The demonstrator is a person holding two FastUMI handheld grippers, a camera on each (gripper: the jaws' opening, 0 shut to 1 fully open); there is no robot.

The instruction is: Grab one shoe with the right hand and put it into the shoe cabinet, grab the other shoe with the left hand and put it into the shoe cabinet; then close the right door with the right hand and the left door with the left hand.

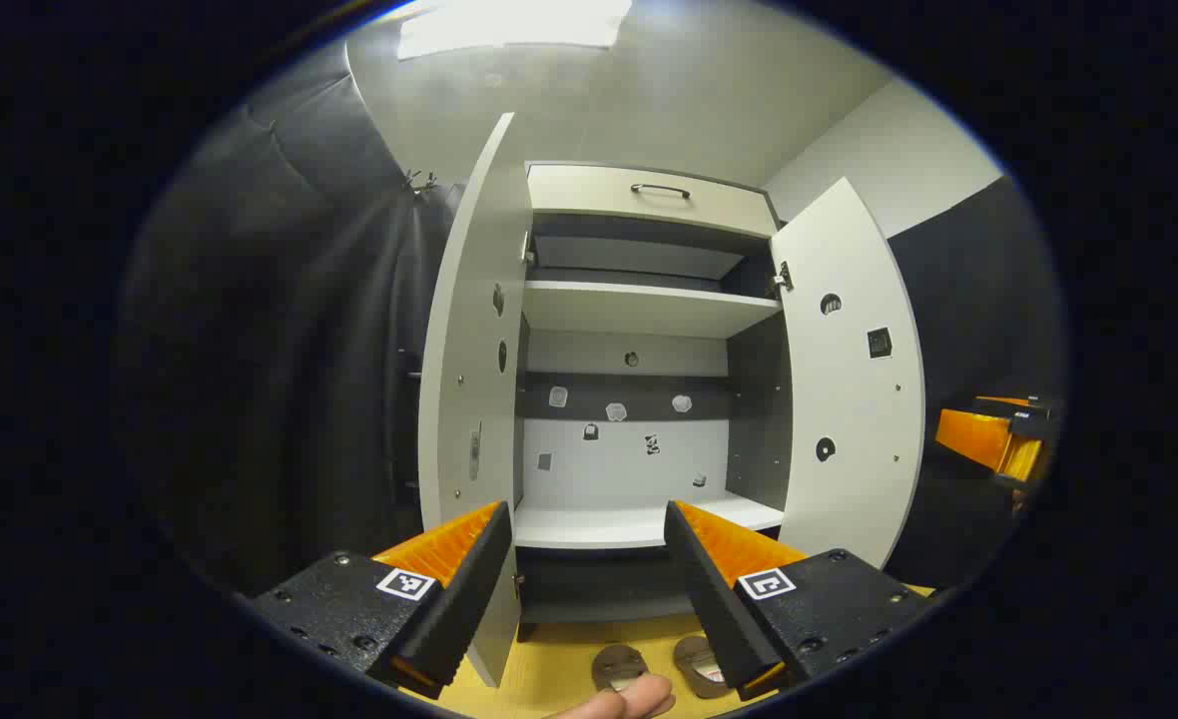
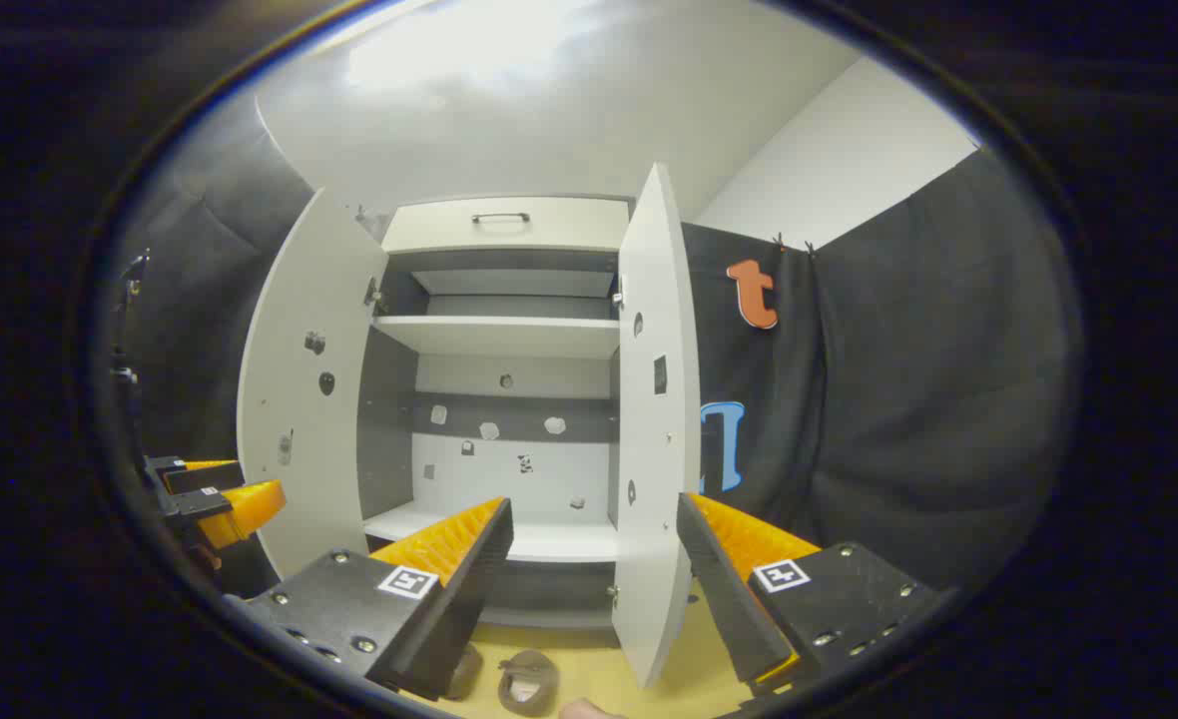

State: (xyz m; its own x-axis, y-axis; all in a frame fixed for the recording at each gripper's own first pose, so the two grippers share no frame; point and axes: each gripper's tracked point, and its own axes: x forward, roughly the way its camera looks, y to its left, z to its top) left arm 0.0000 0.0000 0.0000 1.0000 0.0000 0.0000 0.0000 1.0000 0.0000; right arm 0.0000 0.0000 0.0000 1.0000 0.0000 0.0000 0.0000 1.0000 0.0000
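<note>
Yellow floor (image 1: 559, 664) in front of the open shoe cabinet (image 1: 639, 524) has both shoes (image 1: 619, 667) low down; left gripper (image 1: 589, 559) and right gripper (image 2: 594, 559) spread wide, empty (a grab could miss, w/ right door (image 2: 654, 439) btwn the fingers).

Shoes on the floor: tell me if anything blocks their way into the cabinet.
Nothing visible does. Both doors, left door and right door, stand open, and the shelves hold nothing. The shoes lie on the floor in front of the cabinet.
</note>
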